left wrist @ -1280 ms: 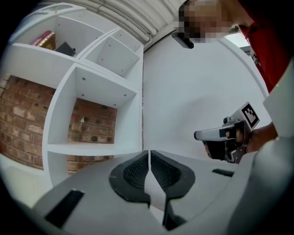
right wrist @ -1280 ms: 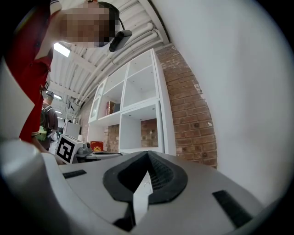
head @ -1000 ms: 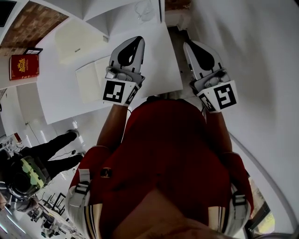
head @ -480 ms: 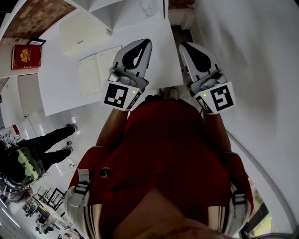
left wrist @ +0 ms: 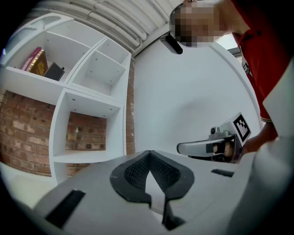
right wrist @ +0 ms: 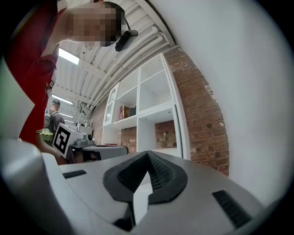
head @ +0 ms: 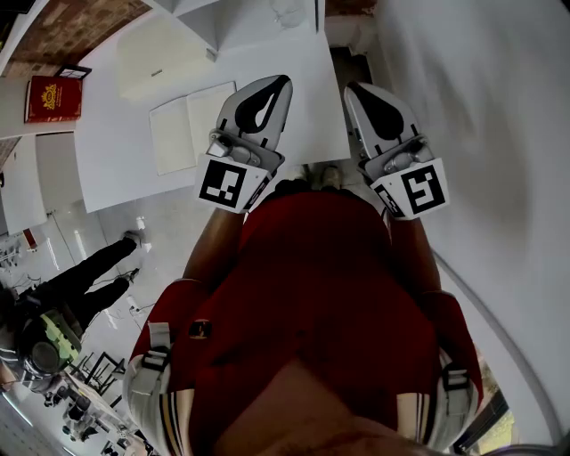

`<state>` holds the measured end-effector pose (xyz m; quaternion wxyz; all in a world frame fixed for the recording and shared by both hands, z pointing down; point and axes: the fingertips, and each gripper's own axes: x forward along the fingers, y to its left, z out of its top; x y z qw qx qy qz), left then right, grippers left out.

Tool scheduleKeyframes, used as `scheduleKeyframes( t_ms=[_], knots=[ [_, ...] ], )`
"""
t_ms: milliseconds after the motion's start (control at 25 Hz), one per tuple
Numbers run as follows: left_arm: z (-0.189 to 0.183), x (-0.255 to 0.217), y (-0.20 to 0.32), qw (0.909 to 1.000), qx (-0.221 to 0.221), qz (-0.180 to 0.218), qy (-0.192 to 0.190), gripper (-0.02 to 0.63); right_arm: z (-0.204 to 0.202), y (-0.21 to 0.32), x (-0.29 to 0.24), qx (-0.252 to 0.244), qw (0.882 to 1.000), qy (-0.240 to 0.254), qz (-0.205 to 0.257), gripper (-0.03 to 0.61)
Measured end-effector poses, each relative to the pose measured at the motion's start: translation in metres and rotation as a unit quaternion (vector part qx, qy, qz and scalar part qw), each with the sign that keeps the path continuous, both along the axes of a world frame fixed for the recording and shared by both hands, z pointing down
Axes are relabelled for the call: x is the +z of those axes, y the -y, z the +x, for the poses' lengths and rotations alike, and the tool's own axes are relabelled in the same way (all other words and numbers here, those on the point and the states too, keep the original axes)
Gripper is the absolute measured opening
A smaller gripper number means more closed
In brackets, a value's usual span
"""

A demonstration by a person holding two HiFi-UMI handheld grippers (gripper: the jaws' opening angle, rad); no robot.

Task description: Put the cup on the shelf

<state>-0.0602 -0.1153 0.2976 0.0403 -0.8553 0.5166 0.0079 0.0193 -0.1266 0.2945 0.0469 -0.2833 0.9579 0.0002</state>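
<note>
**A:** Where's the clear glass cup (head: 289, 11)?

**B:** It shows only faintly, past the white table's (head: 116, 169) far edge and well apart from both grippers.

**A:** And the grippers?

**B:** The left gripper (head: 278, 85) and right gripper (head: 356, 91) are pressed together, empty.

**A:** How will it handle?

**B:** Likely light, stiff, slippery and breakable. Pinch the wall mid-height, gently.

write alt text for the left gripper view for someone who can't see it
The left gripper, jaws shut and empty, fills the foreground, facing a white shelf unit against a brick wall; books stand in its top-left compartment. At right, a person in red holds the right gripper.
</note>
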Motion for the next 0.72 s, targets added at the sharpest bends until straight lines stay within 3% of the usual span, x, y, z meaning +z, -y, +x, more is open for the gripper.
scheduleKeyframes(
  t_ms=[720],
  knots=[
    [-0.0080,0.0058,0.0054,0.9999,-0.012,-0.001,0.005,0.006,-0.0061,0.0025,0.0050,-0.004,1.000,-0.002,-0.002,-0.003]
  ],
)
